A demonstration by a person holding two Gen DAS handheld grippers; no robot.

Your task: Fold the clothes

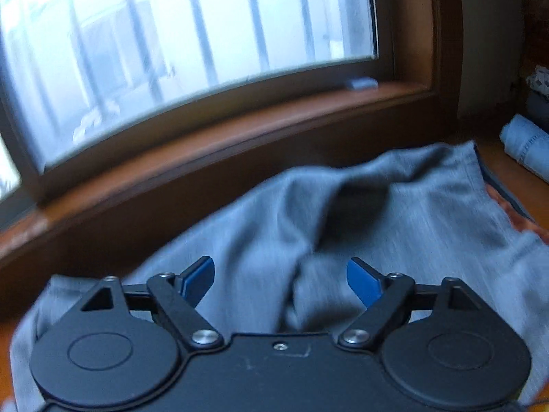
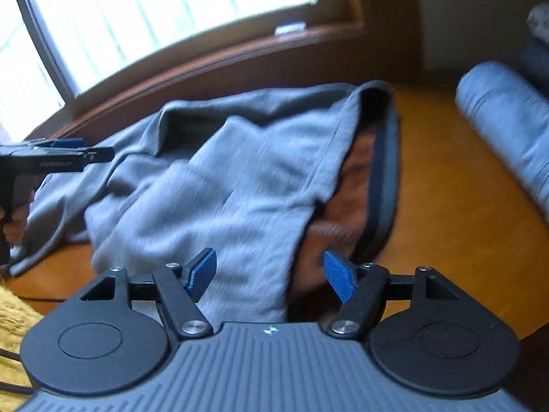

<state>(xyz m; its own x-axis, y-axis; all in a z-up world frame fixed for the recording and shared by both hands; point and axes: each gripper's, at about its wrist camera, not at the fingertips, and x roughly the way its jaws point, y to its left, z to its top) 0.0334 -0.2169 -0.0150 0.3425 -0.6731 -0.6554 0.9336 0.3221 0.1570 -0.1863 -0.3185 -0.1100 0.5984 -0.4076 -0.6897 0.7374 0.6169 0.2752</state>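
Note:
A grey garment (image 1: 343, 226) lies crumpled on an orange-brown table (image 2: 446, 185), with a dark waistband and rust-coloured lining (image 2: 353, 178) showing at its right end. My left gripper (image 1: 280, 279) is open just above the cloth, holding nothing. It also shows in the right wrist view (image 2: 68, 147) at the garment's left end. My right gripper (image 2: 271, 276) is open over the near edge of the garment (image 2: 219, 185), next to the lining, holding nothing. Both views are motion-blurred.
A rolled light-blue denim piece (image 2: 507, 127) lies at the right of the table; it also shows in the left wrist view (image 1: 528, 144). A wooden-framed window (image 1: 192, 34) runs along the back. A yellow fuzzy cloth (image 2: 13, 322) lies at the near left.

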